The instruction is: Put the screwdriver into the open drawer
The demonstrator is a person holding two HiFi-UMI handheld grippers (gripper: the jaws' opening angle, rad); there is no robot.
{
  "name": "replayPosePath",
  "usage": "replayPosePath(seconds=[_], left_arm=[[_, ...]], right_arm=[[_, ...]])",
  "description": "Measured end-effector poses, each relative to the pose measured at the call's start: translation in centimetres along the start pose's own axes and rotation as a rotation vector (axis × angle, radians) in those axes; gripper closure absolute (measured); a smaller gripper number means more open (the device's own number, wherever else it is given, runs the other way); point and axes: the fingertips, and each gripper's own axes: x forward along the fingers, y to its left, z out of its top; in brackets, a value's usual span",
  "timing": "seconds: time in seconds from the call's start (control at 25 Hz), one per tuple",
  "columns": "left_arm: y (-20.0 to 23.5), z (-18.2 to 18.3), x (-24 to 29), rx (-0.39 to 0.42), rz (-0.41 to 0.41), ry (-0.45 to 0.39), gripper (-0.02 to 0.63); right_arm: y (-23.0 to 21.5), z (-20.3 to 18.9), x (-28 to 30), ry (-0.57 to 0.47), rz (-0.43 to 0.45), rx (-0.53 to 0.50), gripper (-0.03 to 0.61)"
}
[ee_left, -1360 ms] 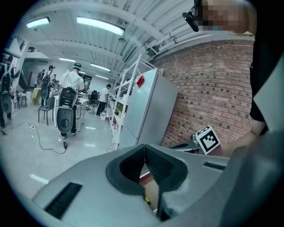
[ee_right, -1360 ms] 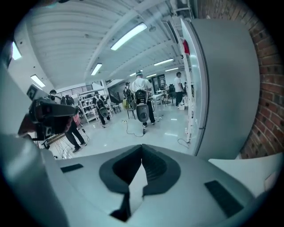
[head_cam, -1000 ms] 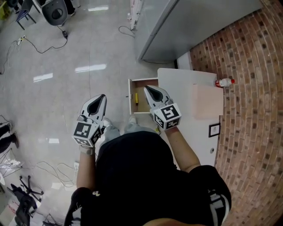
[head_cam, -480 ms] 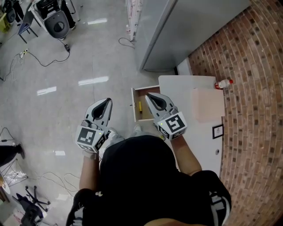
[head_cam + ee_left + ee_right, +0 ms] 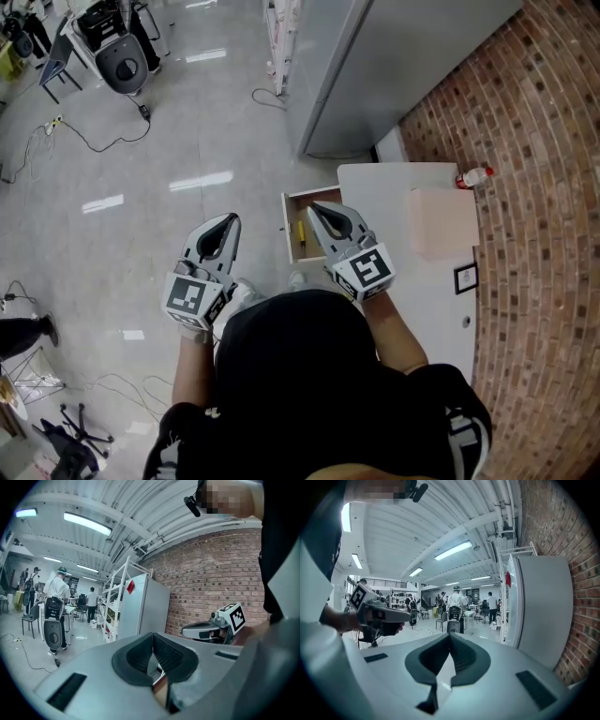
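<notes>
The glossy grey floor [image 5: 141,187] fills the head view from seven round to twelve o'clock. A red brick wall [image 5: 544,234] runs down the three o'clock side. A tall grey refrigerator [image 5: 412,66] stands at one o'clock, against the brick.

Below it, right of centre, is a white cabinet top [image 5: 384,202]. The person in a black top [image 5: 309,394] takes up the six o'clock part of the view, arms reaching forward. A pale pink board [image 5: 442,223] lies flat on the cabinet top towards three o'clock.

The open wooden drawer [image 5: 284,234] juts from the cabinet's nine o'clock edge, near the picture's centre. The right gripper [image 5: 313,207] hangs above the drawer's three o'clock side, its claw clenched and empty. The left gripper [image 5: 232,218] is over bare floor at nine o'clock from the drawer, well apart from it. Its claw is likewise clenched on nothing.

A grey office chair [image 5: 122,61] stands far off at eleven o'clock. A small black frame [image 5: 465,277] sits at the board's five o'clock. A white bottle with a red cap [image 5: 474,176] lies at its one o'clock. The yellow-handled screwdriver [image 5: 301,232] lies inside the drawer, lengthwise, touched by neither gripper.
</notes>
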Motion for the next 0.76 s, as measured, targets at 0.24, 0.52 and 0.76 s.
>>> replayPosePath(seconds=[0.24, 0.52, 0.76], left_arm=[[-0.29, -0.23, -0.16, 0.001, -0.003, 0.002, 0.609], [-0.59, -0.03, -0.22, 0.016, -0.009, 0.004, 0.609], [-0.60, -0.05, -0.50, 0.009, -0.010, 0.001, 0.609]], right_arm=[[0.10, -0.13, -0.27, -0.005, -0.005, 0.003, 0.568], [0.12, -0.09, -0.31, 0.000, -0.008, 0.001, 0.568], [0.41, -0.53, -0.39, 0.015, -0.009, 0.002, 0.568]])
